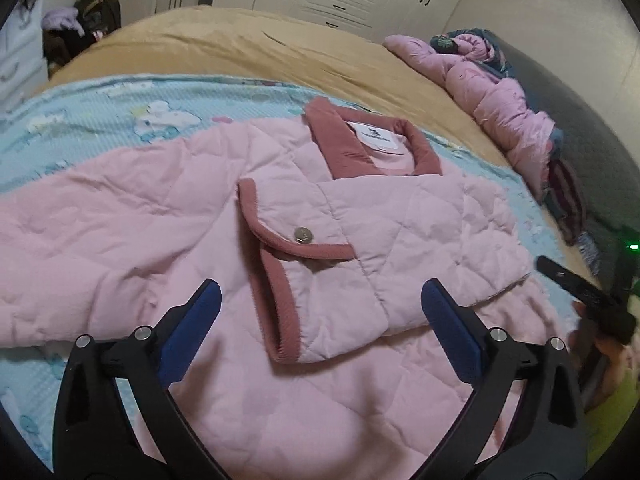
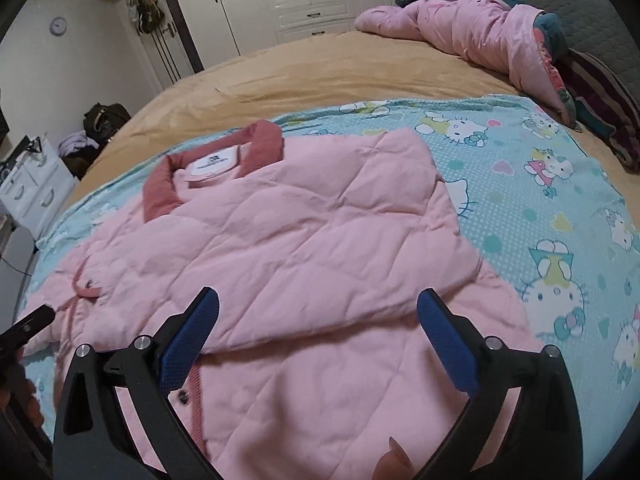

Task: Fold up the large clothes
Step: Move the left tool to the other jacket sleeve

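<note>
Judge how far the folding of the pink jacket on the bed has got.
Done: one sleeve of the pink quilted jacket lies folded across its front. In hand: nothing; the left hand-held gripper and right hand-held gripper hover open above it. Left: the other sleeve is still spread out, and the body is unfolded.

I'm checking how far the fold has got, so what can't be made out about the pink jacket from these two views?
- Pink jacket hem: cut off by the bottom edge and gripper bodies in both wrist views.
- Neck label text: too small and blurred.
- Left sleeve end: runs off the left wrist view's left edge.
- Jacket's underside: hidden by its own folded sleeve.
</note>
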